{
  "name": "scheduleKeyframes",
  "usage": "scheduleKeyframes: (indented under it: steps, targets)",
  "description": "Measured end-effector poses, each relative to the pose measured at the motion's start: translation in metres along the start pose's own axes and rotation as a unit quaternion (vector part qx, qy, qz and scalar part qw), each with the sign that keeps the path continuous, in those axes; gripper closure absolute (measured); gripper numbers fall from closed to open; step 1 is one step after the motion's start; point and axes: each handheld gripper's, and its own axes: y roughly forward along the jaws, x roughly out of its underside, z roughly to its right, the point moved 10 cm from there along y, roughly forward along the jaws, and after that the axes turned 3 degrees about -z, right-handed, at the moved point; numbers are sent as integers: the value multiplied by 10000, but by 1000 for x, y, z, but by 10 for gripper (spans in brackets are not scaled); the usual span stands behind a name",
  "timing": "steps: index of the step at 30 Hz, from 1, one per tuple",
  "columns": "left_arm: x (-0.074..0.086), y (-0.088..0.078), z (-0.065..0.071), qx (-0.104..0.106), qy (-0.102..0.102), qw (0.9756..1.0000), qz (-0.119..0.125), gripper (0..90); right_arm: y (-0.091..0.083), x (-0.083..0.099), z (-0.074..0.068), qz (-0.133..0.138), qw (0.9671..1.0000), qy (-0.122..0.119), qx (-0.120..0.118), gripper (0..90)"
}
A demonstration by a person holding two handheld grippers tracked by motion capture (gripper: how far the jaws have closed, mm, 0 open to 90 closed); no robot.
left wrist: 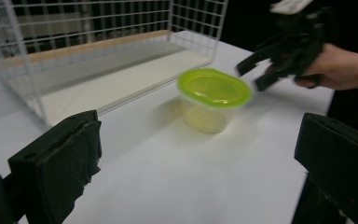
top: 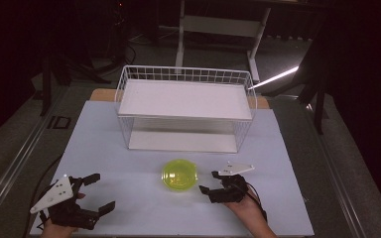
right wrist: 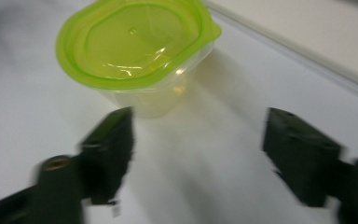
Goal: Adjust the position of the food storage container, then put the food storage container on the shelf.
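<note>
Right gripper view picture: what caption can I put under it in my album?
Open right tool pointing at a clear tub with a green lid on the white table.

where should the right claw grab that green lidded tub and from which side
Grip the clear body of the tub just under the green lid, across opposite walls. Come in level from the right, where the open right claw already faces it. The lid overhangs the walls, so it should act as a lip against slipping, and the tapered body looks narrow enough for the open jaws.
</note>
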Motion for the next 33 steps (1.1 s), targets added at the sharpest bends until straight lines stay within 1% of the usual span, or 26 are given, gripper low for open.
scheduleKeyframes:
  steps: [1, 2, 3, 4, 6, 7, 8, 9, 11, 12, 13, 14, 15, 16, 19, 20, 22, 24, 25, 27, 28, 29, 30, 31, 32, 33]
  targets:
    - [1, 1, -1, -32, -28, 10000, -11, 14, -4, -1, 0, 58, 9999, -90, 51, 185]
    - [2, 2, -2, -56, -42, 10000, -31, 14, -7, -1, 0, 95, 9997, -162, 136, 189]
    - [3, 3, -1, -14, -59, 9999, -84, 14, -10, -1, -1, 95, 9996, -181, 179, 190]
    - [4, 5, 1, 52, -68, 9999, -143, 14, -13, -1, -3, 57, 9997, -168, 138, 187]
    - [4, 7, 3, 5, -26, 9999, -164, 15, -20, -5, -7, 209, 9995, -213, 141, 194]
    - [2, 9, 4, 13, -13, 9998, -177, 15, -23, -7, -10, 266, 9991, -263, 180, 220]
    - [1, 10, 5, 29, -58, 9998, -168, 15, -30, -12, -13, 430, 9982, -308, 270, 244]
    - [0, 11, 6, 54, -95, 9998, -157, 15, -33, -14, -16, 526, 9980, -265, 229, 255]
    - [-4, 13, 8, 124, -196, 9997, -103, 15, -41, -19, -18, 717, 9963, -310, 363, 259]
    - [-5, 14, 8, 149, -243, 9995, -95, 15, -44, -21, -19, 758, 9958, -320, 403, 259]
    - [-5, 14, 8, 149, -243, 9995, -95, 15, -47, -24, -19, 844, 9945, -339, 512, 258]
    - [-8, 17, 9, 235, -355, 9990, -98, 14, -51, -26, -20, 872, 9940, -366, 546, 258]
    - [-8, 17, 9, 235, -355, 9990, -98, 15, -51, -26, -20, 872, 9940, -366, 546, 258]
    - [-9, 18, 8, 267, -399, 9988, -115, 15, -53, -27, -22, 902, 9943, -303, 483, 257]
    - [-11, 22, 8, 318, -456, 9983, -175, 14, -56, -26, -23, 657, 9971, 6, 381, 257]
    - [-11, 23, 8, 348, -449, 9981, -233, 14, -57, -27, -23, 692, 9969, 14, 386, 260]
    - [-10, 27, 8, 304, -394, 9982, -321, 14, -60, -29, -20, 775, 9953, -72, 575, 283]
    - [-10, 32, 9, 279, -366, 9982, -392, 15, -62, -32, -20, 831, 9943, -131, 648, 283]
    - [-11, 34, 9, 280, -378, 9981, -400, 14, -62, -33, -21, 847, 9942, -123, 654, 282]
    - [-15, 39, 9, 275, -450, 9979, -373, 15, -62, -34, -20, 861, 9929, -158, 804, 257]
    - [-17, 42, 9, 308, -520, 9975, -356, 15, -62, -36, -21, 878, 9930, -109, 788, 218]
    - [-19, 45, 10, 369, -583, 9969, -384, 15, -62, -38, -20, 923, 9927, -36, 780, 202]
    - [-21, 49, 10, 412, -608, 9965, -400, 14, -61, -41, -21, 982, 9928, -29, 684, 196]
    - [-23, 51, 10, 437, -610, 9964, -391, 14, -61, -44, -20, 994, 9929, 10, 657, 186]
    - [-26, 54, 11, 466, -597, 9964, -385, 14, -61, -47, -18, 1024, 9923, 30, 693, 185]
    - [-29, 57, 11, 474, -579, 9964, -388, 14, -60, -49, -18, 1046, 9924, 67, 650, 181]
